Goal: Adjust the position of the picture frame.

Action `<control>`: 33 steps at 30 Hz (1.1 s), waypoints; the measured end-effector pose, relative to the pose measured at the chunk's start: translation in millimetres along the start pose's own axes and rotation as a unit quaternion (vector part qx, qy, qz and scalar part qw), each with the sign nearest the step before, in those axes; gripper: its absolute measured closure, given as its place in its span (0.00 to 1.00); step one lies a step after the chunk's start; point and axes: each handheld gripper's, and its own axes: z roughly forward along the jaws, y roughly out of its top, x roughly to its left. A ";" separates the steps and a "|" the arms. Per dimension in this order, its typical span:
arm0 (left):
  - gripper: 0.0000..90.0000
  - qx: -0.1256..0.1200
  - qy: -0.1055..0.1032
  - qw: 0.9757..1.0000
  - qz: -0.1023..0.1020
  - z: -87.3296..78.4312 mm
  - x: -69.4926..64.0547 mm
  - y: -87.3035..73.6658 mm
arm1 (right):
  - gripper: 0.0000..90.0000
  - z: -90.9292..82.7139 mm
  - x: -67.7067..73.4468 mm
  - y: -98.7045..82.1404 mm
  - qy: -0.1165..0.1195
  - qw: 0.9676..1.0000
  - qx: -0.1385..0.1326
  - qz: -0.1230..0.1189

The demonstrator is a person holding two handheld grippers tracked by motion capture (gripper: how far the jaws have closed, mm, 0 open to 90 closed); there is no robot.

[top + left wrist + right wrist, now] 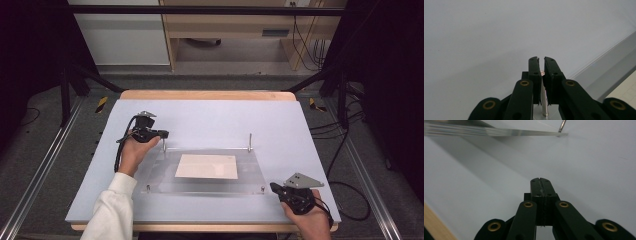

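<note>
Jaws first: on my left gripper (541, 68) they are pinching a slim metal post (544, 103), whose round top shows in the narrow slit between the pads in the left gripper view. The post stands upright, its foot set in the corner of a clear acrylic plate (250, 175).

From the high view, the left gripper (164, 134) sits left of centre, held by my left hand (132, 150) with a white sleeve (112, 210) running down to the bottom edge. It grips the post (164, 145) at the plate's far left corner. A second upright post (249, 141) stands at the far right corner, well apart from both grippers. Two short studs mark the near corners. A pale rectangular sheet (206, 166) lies flat in the middle of the plate.

My right gripper (540, 180) has its jaws pressed together with nothing between them. In the right gripper view it points across bare surface (586, 170), with the plate's edge (499, 132) along the top of the frame and a post (562, 125) at upper right. In the high view this gripper (273, 187) is at lower right, near the plate's near right corner but apart from it, held in my right hand (310, 220).

All of this rests on a light grey-blue surface (210, 120) with a wooden rim.
</note>
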 end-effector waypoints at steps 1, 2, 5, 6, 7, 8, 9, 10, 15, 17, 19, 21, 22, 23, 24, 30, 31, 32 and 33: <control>0.93 0.000 0.001 1.000 -0.001 0.0 -0.6 -0.1 | 1.00 -1.3 3.1 -1.9 0.004 1.000 -0.005 -0.002; 0.93 0.001 0.001 1.000 0.000 -0.1 -0.5 0.0 | 1.00 -2.4 6.5 -3.3 0.008 1.000 -0.007 -0.004; 0.93 0.002 0.001 1.000 0.002 -0.4 -1.0 0.1 | 1.00 -4.2 13.7 -4.6 0.024 1.000 -0.019 -0.005; 0.93 0.002 0.001 1.000 0.000 -0.4 -1.2 -0.1 | 1.00 -4.3 16.2 -4.2 0.029 0.999 -0.020 -0.008; 0.93 0.002 0.000 1.000 0.000 -0.4 -1.2 -0.1 | 1.00 -4.3 17.8 -3.8 0.034 0.999 -0.022 -0.008; 0.93 0.002 0.001 1.000 0.000 -0.4 -1.2 -0.1 | 1.00 -4.8 20.3 -2.7 0.041 0.999 -0.024 -0.006; 0.93 0.004 0.002 1.000 0.006 -0.6 -0.6 0.0 | 1.00 -4.7 21.4 -2.2 0.043 0.999 -0.025 -0.008; 0.93 0.004 0.002 1.000 0.007 -0.6 -0.7 0.1 | 1.00 -5.0 23.3 -1.0 0.049 0.998 -0.029 -0.010; 0.93 0.005 0.003 1.000 0.004 -0.1 -1.0 0.4 | 1.00 -7.8 30.0 2.1 0.064 0.997 -0.042 -0.010; 0.93 0.005 0.004 1.000 0.006 0.1 -0.9 0.6 | 1.00 -10.1 32.4 2.9 0.068 0.997 -0.046 -0.013; 0.93 0.004 0.003 1.000 0.000 0.4 -1.5 0.4 | 1.00 -12.7 34.8 4.3 0.071 0.996 -0.050 -0.017; 0.93 0.004 0.003 1.000 0.000 0.5 -1.7 0.5 | 1.00 -15.4 35.9 6.2 0.074 0.995 -0.057 -0.018; 0.93 0.004 0.003 1.000 0.000 0.6 -1.7 0.5 | 1.00 -16.6 36.3 7.4 0.073 0.995 -0.059 -0.020; 0.93 0.004 0.003 1.000 0.000 0.5 -1.7 0.5 | 1.00 -17.6 36.2 8.6 0.074 0.995 -0.061 -0.020; 0.93 0.004 0.003 1.000 0.000 0.5 -1.7 0.5 | 1.00 -18.6 36.1 9.7 0.074 0.995 -0.063 -0.018; 0.93 0.004 0.002 1.000 -0.001 0.8 -1.4 0.5 | 1.00 -21.6 34.6 13.4 0.070 0.995 -0.066 -0.021; 0.93 0.004 0.002 1.000 -0.001 0.9 -1.4 0.5 | 1.00 -22.2 34.7 13.3 0.068 0.995 -0.065 -0.023; 0.93 0.004 0.002 1.000 -0.002 1.0 -1.3 0.5 | 1.00 -22.4 35.0 13.1 0.067 0.995 -0.066 -0.023; 0.93 0.004 0.001 1.000 -0.002 1.0 -1.2 0.5 | 1.00 -23.1 34.8 12.8 0.065 0.995 -0.066 -0.024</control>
